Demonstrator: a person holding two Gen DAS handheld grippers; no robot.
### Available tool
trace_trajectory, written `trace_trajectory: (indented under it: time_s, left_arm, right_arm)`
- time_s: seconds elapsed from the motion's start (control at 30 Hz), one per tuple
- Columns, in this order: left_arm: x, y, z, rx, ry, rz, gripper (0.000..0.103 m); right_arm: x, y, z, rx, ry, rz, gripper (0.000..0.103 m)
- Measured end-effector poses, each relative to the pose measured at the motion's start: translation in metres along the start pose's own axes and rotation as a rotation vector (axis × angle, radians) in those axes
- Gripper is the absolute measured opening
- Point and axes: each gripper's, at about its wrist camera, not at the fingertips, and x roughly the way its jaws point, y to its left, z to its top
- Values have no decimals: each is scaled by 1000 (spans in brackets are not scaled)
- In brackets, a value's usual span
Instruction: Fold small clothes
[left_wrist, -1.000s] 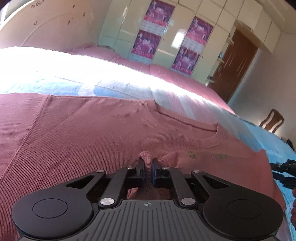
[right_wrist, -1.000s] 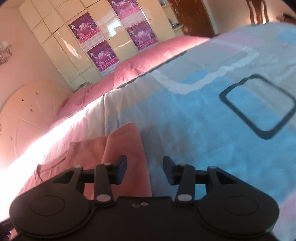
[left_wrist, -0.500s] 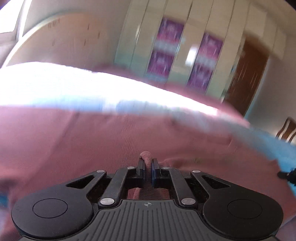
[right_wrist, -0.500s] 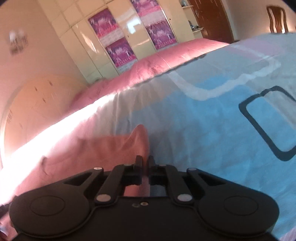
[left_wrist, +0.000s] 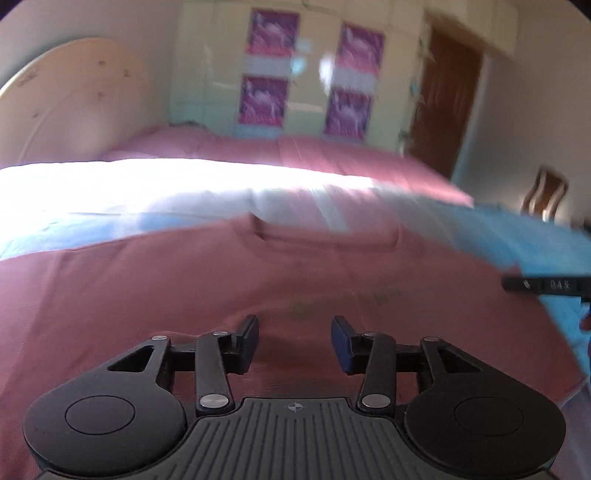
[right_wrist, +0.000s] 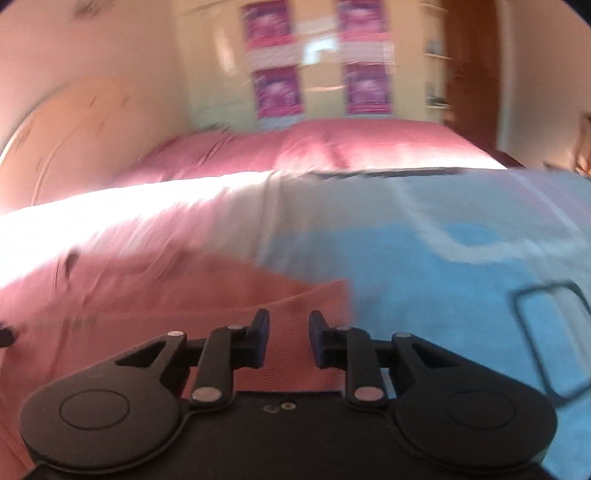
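Pink top (left_wrist: 155, 295) lies spread on the bed, neckline (left_wrist: 325, 240) toward the far side, faint print (left_wrist: 343, 301) on the chest just ahead of the left tool; in the right wrist view its side edge (right_wrist: 332, 295) ends on the blue sheet, and a low crease runs across the cloth there; whether that is a folded layer I cannot tell, frames are blurred.

Left tool (left_wrist: 294, 341) has just been opening; jaws now stand apart at a medium gap, nothing between them, fabric flat below. Right tool (right_wrist: 289, 338) has also just been opening; gap is narrow, no cloth pinched, ribbed fabric shows under it; its tip (left_wrist: 543, 285) pokes in at the right edge of the left view.

Progress, as a judgement: one pinch-and-drop looks finished, both tools are free of the cloth; the top is mostly laid out, so the main folds seem left to do; early stage.

Around: bed sheet (right_wrist: 424, 288) blue with white and dark outlines, pink bedding (left_wrist: 295, 155) further back, headboard (left_wrist: 74, 96), wardrobe with purple posters (left_wrist: 273, 62), brown door (left_wrist: 443, 103), chair (left_wrist: 546, 192).
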Motion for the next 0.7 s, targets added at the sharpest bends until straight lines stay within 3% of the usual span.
trace_trajectory:
  time_s: [0.07,0.1,0.17,0.3,0.47,0.53,0.6,0.7]
  left_arm:
    - [10,6,0,-17,7,41,43]
    - [11,17,-1,-50,-2,29,43]
    - [12,28,-1,-82,-13,3,43]
    - [14,6,-1,-20,-8,43,43]
    - [-25,-19,-10,5,-33,-64,44]
    - [-25,-29,-20,21,9,-93,44]
    - [-17,-33,-34,42,56,-71,45]
    - [-27,-31,-36,24,46,-72,45]
  right_arm:
    - [10,9,-2,-71,20,-61,20]
    - [10,1,-2,-51,8,-113,20]
    - [9,-24,-2,45,20,-171,31]
    - [5,-30,-3,34,37,-126,28]
    - [-33,-14,-12,8,12,-69,5]
    - [-44,-5,-26,-13,48,-63,5]
    - [-47,-1,-42,-17,90,-83,5]
    - [-66,2,-56,-19,71,-111,8]
